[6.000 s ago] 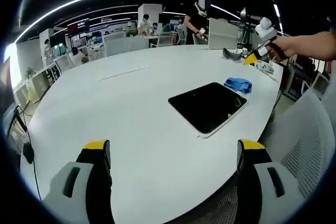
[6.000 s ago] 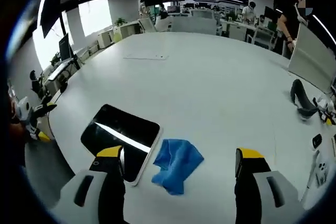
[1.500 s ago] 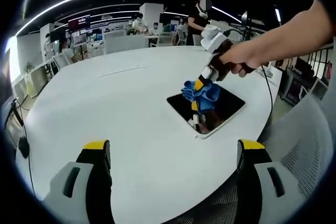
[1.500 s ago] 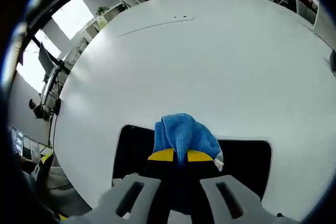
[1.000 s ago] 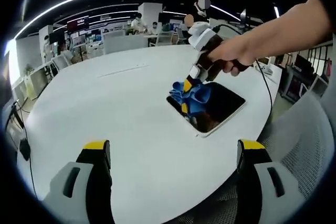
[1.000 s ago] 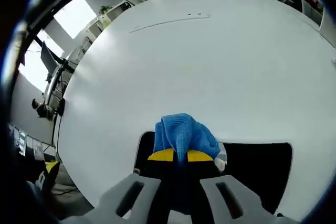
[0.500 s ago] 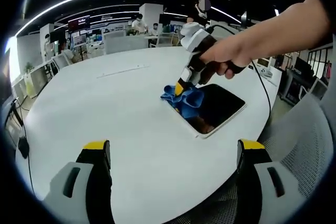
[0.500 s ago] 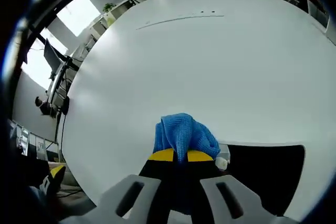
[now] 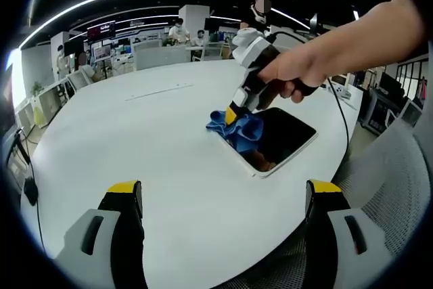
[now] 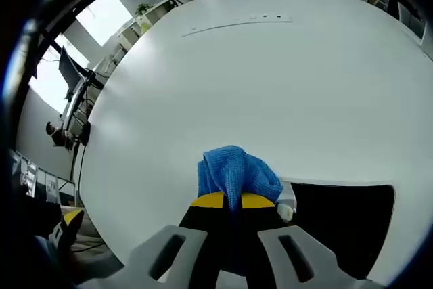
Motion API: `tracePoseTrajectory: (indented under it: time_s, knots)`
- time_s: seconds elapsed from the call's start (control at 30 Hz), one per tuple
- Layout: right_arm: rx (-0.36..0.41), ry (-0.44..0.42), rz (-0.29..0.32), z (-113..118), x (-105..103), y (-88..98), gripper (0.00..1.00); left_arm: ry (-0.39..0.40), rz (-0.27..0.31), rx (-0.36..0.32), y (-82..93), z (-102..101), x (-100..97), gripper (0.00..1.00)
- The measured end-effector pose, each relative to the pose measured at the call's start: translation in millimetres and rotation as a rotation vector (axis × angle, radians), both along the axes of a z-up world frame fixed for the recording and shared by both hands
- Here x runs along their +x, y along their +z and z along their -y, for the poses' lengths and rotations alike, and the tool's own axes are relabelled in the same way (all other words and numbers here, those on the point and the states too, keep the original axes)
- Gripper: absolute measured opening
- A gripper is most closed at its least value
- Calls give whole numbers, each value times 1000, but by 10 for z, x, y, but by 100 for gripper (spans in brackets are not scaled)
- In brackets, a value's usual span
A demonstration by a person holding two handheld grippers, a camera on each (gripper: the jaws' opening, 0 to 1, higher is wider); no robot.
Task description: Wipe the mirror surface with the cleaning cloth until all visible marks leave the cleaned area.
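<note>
The right tongs [image 10: 226, 201] are closed tight on the blue cleaning cloth [image 10: 237, 172], which bunches up above their yellow tips. In the left gripper view the same tongs [image 9: 232, 114], held in a person's hand [image 9: 291, 76], press the cloth [image 9: 237, 128] down on the far left corner of the mirror [image 9: 277, 139], partly over its edge onto the white tabletop [image 9: 155, 140]. The mirror is a dark rectangle with a pale frame, lying flat near the tabletop's right edge; its glass reflects dim shapes, and I cannot tell whether any marks are on it. In the right gripper view the mirror [image 10: 338, 218] shows as a black area beside and behind the tongs.

The left tongs [image 9: 223, 197] hang wide open with nothing between them, well apart from the mirror, above the near edge of the tabletop. A black cable [image 9: 342, 123] trails from the right tongs across the tabletop's right side. A mesh chair back [image 9: 389, 187] stands just beside the tabletop at the right. Nothing lies between the cloth and the rest of the glass. Far behind are desks, monitors and several people [image 9: 179, 30] in an open office.
</note>
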State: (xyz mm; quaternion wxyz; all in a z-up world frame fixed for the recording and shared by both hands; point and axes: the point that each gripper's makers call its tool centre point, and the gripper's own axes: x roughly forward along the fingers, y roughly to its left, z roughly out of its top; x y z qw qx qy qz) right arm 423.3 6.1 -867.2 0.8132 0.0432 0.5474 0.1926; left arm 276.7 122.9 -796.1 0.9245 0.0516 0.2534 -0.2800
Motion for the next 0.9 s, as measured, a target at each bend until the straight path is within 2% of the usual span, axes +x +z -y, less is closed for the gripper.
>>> tracePoseTrajectory:
  time_s: [0.23, 0.9]
  knots:
    - [-9, 20, 10, -12, -160, 7, 0, -4, -1, 6, -7, 1, -8, 99]
    - [2, 48, -24, -66, -476, 14, 0, -2, 11, 9, 12, -9, -5, 99]
